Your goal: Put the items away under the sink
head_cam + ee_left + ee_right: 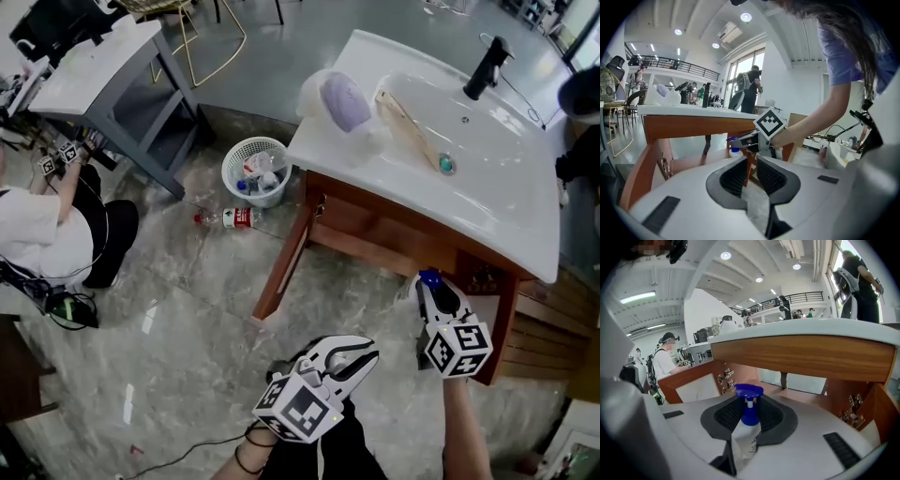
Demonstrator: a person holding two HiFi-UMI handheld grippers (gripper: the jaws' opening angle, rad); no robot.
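A blue-capped pump bottle is clamped by its body in the right gripper, just before the open cabinet under the sink; the left gripper is held slightly parted, with nothing in it. The pump head may be knocked on the wooden front rail going in, or the bottle tipped on release. The marble floor is cluttered with a waste basket and loose bottle far left; a seated person is seen at left.

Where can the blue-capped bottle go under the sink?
The wooden shelf under the sink, between the open door and the right wall, looks bare. The floor left of it is crowded: a basket and a lying bottle.
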